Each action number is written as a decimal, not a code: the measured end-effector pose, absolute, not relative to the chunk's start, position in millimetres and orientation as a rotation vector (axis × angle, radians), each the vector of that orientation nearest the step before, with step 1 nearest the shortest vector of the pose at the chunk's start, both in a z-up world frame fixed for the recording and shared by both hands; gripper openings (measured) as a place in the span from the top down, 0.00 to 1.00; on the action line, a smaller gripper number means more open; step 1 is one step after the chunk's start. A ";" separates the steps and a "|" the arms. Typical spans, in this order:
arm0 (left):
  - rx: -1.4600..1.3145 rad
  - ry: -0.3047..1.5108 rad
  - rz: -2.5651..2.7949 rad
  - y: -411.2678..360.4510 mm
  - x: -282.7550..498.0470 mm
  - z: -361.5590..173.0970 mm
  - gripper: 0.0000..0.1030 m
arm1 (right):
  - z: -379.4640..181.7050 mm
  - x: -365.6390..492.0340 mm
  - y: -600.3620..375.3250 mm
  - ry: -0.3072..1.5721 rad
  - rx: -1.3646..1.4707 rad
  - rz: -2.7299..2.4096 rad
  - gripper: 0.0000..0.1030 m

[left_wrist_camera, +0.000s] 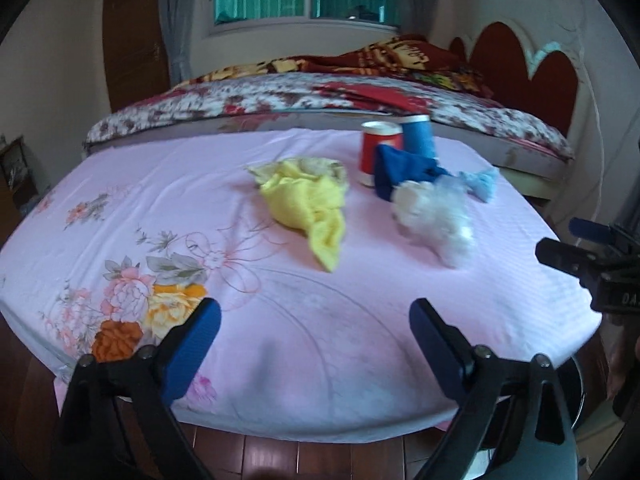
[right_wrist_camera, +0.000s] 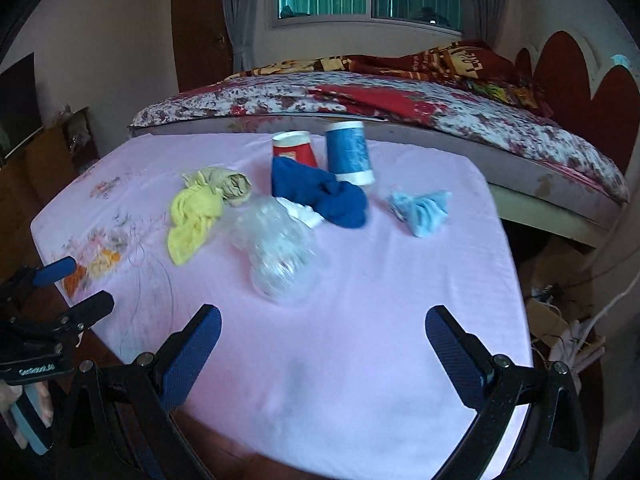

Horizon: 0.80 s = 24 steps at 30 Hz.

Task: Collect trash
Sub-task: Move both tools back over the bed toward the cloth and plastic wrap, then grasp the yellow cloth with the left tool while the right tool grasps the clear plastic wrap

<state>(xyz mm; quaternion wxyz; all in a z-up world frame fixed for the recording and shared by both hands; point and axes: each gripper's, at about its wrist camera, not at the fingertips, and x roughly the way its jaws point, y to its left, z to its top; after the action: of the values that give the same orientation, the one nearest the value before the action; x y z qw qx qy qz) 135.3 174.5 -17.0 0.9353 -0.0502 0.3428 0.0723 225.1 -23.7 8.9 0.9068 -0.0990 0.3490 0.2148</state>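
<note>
Left wrist view: left tongs (left_wrist_camera: 314,330) gape empty over the near pink-clothed bench (left_wrist_camera: 120,208); right tongs (right_wrist_camera: 322,336) likewise (both wide). Trash lies farther off: yellow cloth (left_wrist_camera: 308,204), crumpled clear plastic (right_wrist_camera: 280,248), two upturned cups (right_wrist_camera: 320,152).

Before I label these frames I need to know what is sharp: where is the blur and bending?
Left wrist view: the white crumpled plastic and yellow cloth are smeared, while the blue fingers stay crisp. Right wrist view: the clear plastic is smeared most. Both views bend the pink-covered table edges and darken at the corners.
</note>
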 end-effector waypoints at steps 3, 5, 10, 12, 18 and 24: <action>-0.116 0.712 0.156 187.0 147.8 -21.8 0.12 | 4.4 239.5 -10.2 0.723 -0.186 0.451 0.00; -0.114 0.719 0.160 188.8 156.5 -25.4 0.12 | -0.9 250.4 -1.0 0.729 -0.185 0.452 0.00; -0.114 0.742 0.145 189.4 181.8 -35.5 0.12 | -13.4 272.7 20.0 0.756 -0.213 0.478 0.10; -0.117 0.745 0.139 190.9 192.2 -37.7 0.12 | -20.8 281.6 29.2 0.769 -0.236 0.486 0.12; -0.122 0.753 0.133 195.1 226.4 -42.4 0.12 | -39.8 303.5 37.1 0.830 -0.229 0.527 0.52; -0.117 0.789 0.141 195.7 260.6 -49.6 0.12 | -40.3 322.1 22.7 0.824 -0.166 0.461 0.53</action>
<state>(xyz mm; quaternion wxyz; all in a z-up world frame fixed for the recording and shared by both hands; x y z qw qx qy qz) 260.6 195.7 -49.6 0.9191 -0.0569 0.3838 0.0684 322.1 22.7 -40.3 0.8874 -0.0798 0.3962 0.2219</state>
